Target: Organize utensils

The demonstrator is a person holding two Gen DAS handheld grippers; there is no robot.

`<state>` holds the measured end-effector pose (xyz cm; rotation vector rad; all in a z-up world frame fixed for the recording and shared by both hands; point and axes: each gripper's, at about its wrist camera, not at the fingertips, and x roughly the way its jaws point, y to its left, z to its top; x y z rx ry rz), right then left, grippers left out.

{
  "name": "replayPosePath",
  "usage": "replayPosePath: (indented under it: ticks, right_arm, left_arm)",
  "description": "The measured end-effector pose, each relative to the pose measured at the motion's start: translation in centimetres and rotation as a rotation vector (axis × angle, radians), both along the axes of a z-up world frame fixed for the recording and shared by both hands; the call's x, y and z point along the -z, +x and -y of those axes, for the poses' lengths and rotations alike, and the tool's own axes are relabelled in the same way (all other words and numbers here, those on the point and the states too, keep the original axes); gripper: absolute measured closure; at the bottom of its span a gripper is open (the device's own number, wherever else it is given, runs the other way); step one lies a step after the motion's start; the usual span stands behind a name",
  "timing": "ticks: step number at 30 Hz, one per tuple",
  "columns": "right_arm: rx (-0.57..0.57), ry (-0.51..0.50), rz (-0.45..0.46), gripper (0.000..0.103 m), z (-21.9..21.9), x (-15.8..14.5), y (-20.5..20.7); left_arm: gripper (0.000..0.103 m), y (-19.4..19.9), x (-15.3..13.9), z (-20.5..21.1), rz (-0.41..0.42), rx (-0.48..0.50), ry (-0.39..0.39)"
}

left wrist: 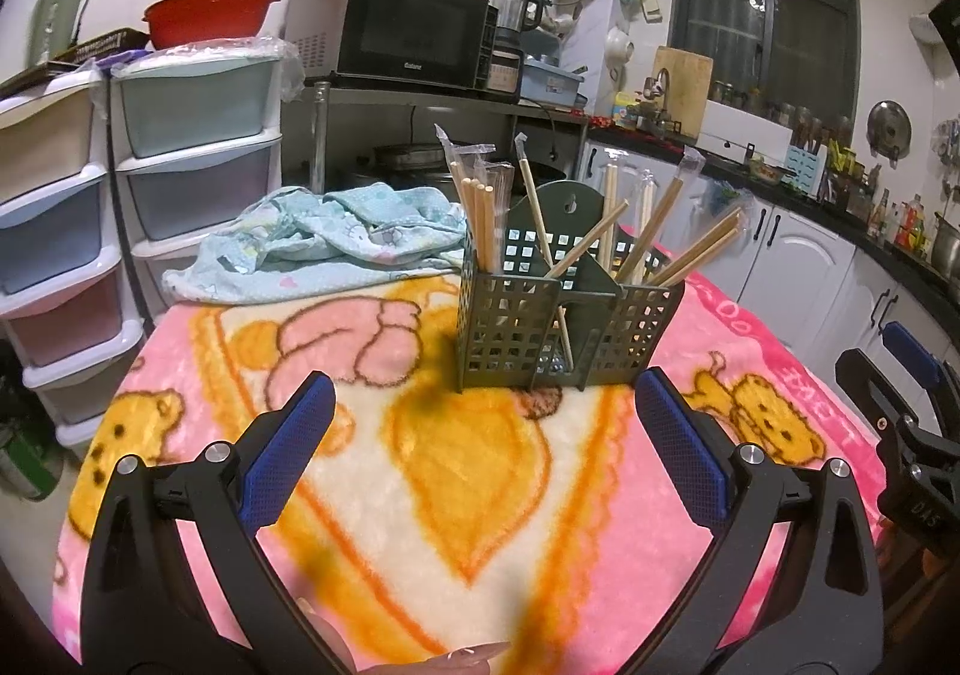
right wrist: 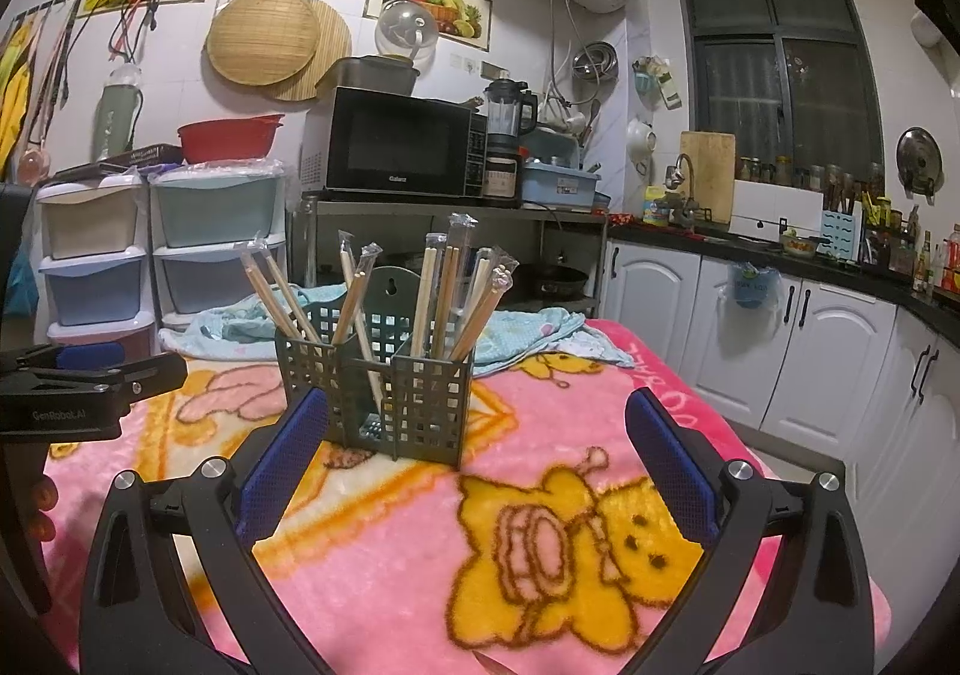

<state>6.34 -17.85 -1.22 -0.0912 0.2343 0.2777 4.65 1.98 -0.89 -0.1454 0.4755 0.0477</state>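
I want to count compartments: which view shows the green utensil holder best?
Left wrist view: the green utensil holder sits nearer and centred, its three compartments clear. In the right wrist view its lower left corner hides behind a finger.

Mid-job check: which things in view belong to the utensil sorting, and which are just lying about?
Job items:
- green holder
- wrapped chopsticks standing in it
- left gripper, open
- right gripper, open

Lying about:
- blue cloth
- pink blanket
- microwave
- drawer units
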Motion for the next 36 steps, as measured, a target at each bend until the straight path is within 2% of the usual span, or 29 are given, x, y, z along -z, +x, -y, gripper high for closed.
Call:
replayPosePath:
  ticks: [36]
  right_arm:
    - [-0.010,0.001,0.005,0.007,-0.72,-0.03,-0.40]
  left_arm:
    - [0.011,-0.21,-0.19,0.12,-0.003,-0.001,0.005]
